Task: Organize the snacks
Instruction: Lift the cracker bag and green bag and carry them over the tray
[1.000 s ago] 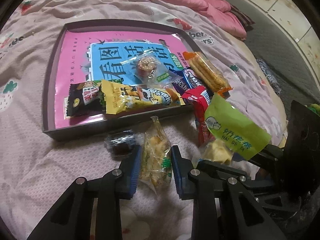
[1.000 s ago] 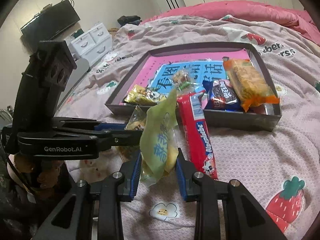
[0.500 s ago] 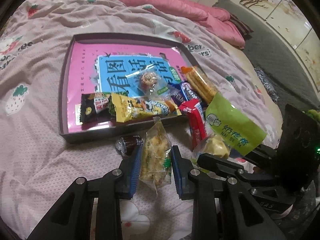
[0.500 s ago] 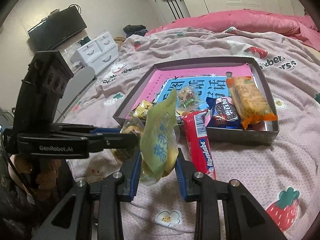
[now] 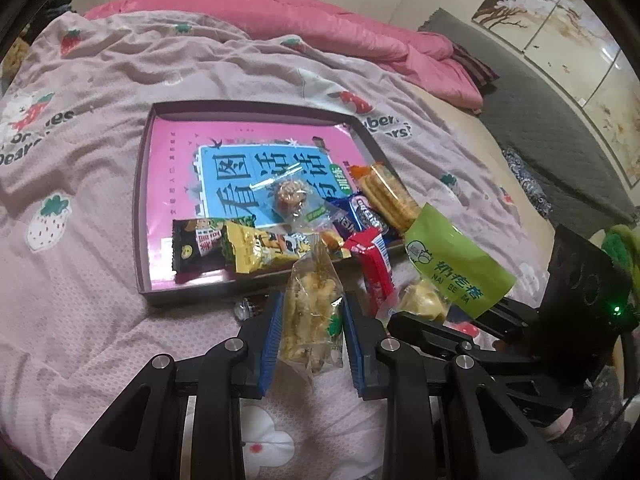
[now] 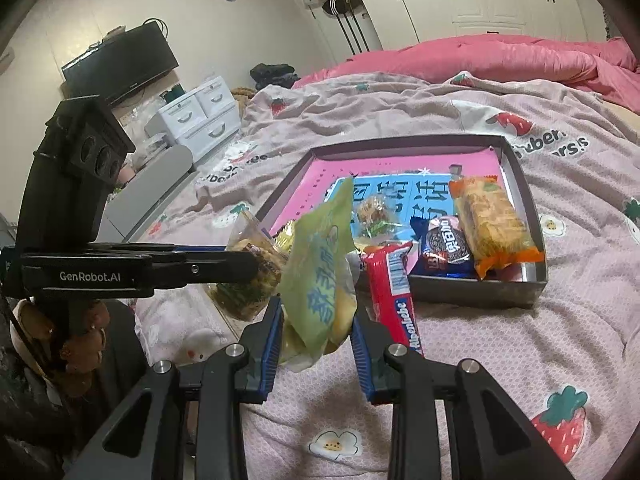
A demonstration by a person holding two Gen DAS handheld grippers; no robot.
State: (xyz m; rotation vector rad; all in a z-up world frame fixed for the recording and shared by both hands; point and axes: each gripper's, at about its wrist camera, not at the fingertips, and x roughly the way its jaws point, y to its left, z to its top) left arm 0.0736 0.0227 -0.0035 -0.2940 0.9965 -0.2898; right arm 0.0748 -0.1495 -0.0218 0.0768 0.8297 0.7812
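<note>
My left gripper (image 5: 312, 316) is shut on a clear bag of yellow snack pieces (image 5: 314, 312), held above the bedspread just before the box. My right gripper (image 6: 318, 320) is shut on a green-topped snack bag (image 6: 320, 276); the same green-topped bag (image 5: 456, 260) shows at the right of the left wrist view. A dark shallow box (image 5: 144, 200) with a pink and blue printed liner lies on the bed. It holds a black packet (image 5: 196, 246), a yellow packet (image 5: 264, 252), a clear-wrapped cake (image 5: 290, 196), a blue cookie pack (image 6: 444, 246) and an orange cracker pack (image 6: 494, 224).
A red wafer bar (image 6: 394, 300) leans over the box's near wall. A small dark-wrapped sweet (image 5: 248, 306) lies on the pink strawberry bedspread (image 5: 80, 240) by the box. A rolled pink quilt (image 5: 320, 28) lies beyond. White drawers (image 6: 196, 116) and a black screen (image 6: 120, 60) stand left of the bed.
Both grippers have risen with their bags still held, so the box looks smaller and farther in both views. The snacks in the box have not moved.
</note>
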